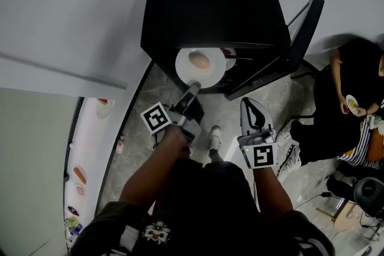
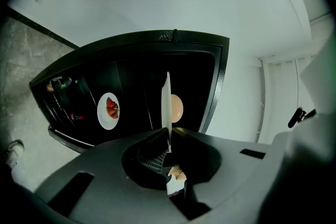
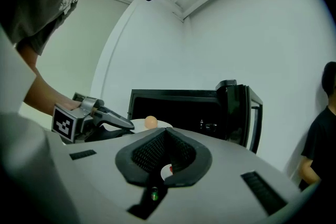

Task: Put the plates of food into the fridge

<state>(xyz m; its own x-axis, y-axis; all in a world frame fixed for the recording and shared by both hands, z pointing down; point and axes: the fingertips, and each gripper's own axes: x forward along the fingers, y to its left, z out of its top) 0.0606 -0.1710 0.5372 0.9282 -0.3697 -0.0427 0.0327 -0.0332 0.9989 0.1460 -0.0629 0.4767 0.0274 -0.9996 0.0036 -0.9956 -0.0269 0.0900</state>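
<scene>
Indoors: left gripper (image 1: pixel 193 87) clamps plate (image 1: pixel 214 76) before open fridge (image 1: pixel 204 3); right gripper (image 1: pixel 248 103) jaws together; speckled floor (image 1: pixel 150 99), white wall (image 1: pixel 72 3).

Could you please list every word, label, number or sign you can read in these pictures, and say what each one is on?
No legible text anywhere.
Marker cubes on the left gripper and right gripper: black-and-white square patterns only, no letters.
Print on the person's shirt: too blurred to read.
Fridge: no label visible.

The fingers (image 3: pixel 149 150) of the right gripper (image 3: pixel 165 131) were together, empty. Past them stood the open black fridge (image 3: pixel 181 105). Left of them, the left gripper (image 3: pixel 130 123) held a plate (image 3: pixel 159 125).
</scene>
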